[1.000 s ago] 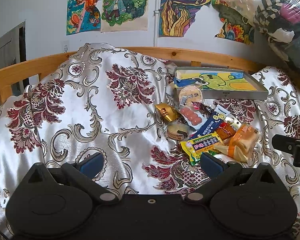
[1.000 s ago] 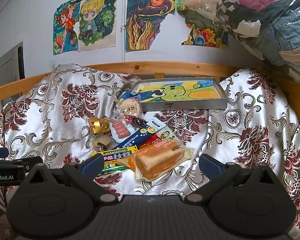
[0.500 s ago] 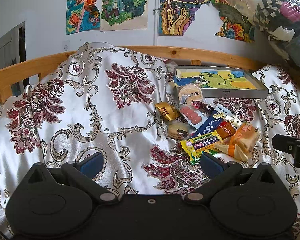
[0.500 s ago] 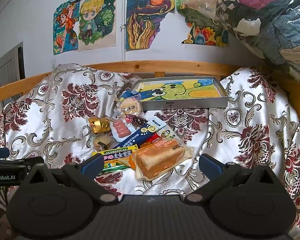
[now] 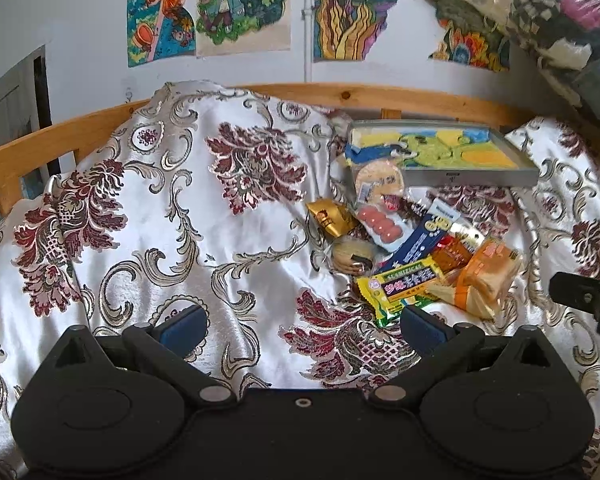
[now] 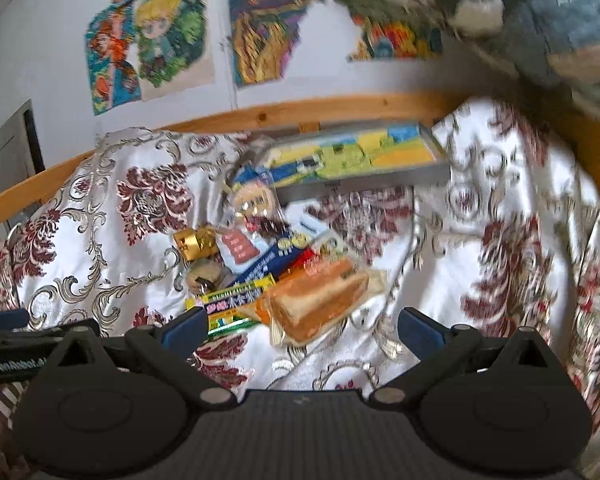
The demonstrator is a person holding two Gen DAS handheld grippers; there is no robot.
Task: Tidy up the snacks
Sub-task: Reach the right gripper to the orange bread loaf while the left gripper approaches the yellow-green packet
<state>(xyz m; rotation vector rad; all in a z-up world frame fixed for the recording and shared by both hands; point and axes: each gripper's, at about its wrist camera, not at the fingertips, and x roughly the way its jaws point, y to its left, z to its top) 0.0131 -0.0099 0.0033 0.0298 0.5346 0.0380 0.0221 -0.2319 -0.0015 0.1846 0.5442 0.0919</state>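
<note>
A heap of wrapped snacks lies on the patterned satin cloth [image 5: 228, 248], just near of a grey tray. The bread loaf in its clear orange-printed wrapper [image 6: 320, 300] sits nearest, touching a yellow-green packet [image 5: 404, 284] whose lettering reads roughly "SUSHIZICAI"; a long blue packet [image 5: 420, 236], a gold-foil piece [image 5: 330, 218], a pack of pink rounds [image 5: 380, 224] and a round biscuit pack [image 5: 380, 178] lie beyond. The tray [image 5: 472, 178] holds no snacks; only its yellow, green and blue cartoon lining shows. The left gripper [image 5: 302, 326] and right gripper [image 6: 302, 326] both hang spread wide, gripping nothing. "GenRobot" is printed on the left gripper's body.
</note>
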